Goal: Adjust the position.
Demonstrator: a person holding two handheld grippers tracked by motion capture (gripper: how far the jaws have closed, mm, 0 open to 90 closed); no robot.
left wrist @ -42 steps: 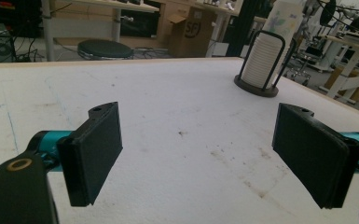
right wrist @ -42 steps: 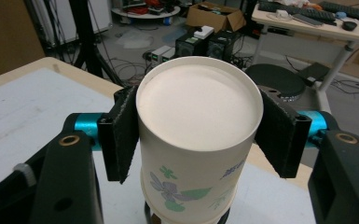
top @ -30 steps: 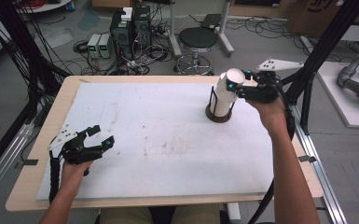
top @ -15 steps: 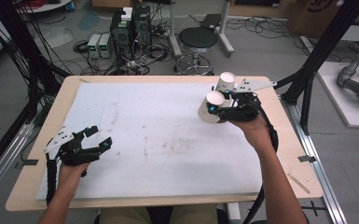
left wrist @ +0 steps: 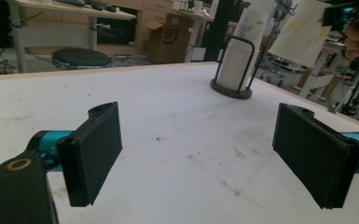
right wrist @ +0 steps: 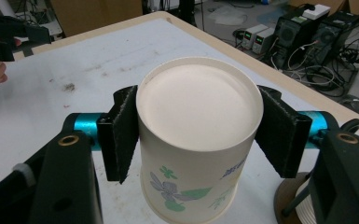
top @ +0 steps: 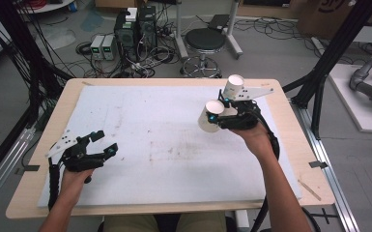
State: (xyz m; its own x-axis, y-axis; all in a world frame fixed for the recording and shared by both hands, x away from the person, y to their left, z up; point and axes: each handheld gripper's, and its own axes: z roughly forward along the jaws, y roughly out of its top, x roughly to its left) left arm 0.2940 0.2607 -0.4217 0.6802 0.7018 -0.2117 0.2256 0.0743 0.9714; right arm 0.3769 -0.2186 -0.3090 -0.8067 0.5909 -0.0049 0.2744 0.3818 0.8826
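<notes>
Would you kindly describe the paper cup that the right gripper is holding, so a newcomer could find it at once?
Start at the white table and go to its far right side, where the right gripper is. Clamped between its black pads is a paper cup, bottom-up and printed with flowers. Unlike the cups stacked in the wire holder, it is alone in mid-air.

Left tool (top: 99,146) sits at the lower left of the high view, hand (top: 72,176) wrapped round the grip, forearm coming up from the bottom edge, black jaws spread wide with nothing between them. Right tool (top: 217,115) is up at centre right, arm stretched out from the bottom, jaws clamped on the sides of a white paper cup with a flower print (right wrist: 196,140), held upside down.
</notes>
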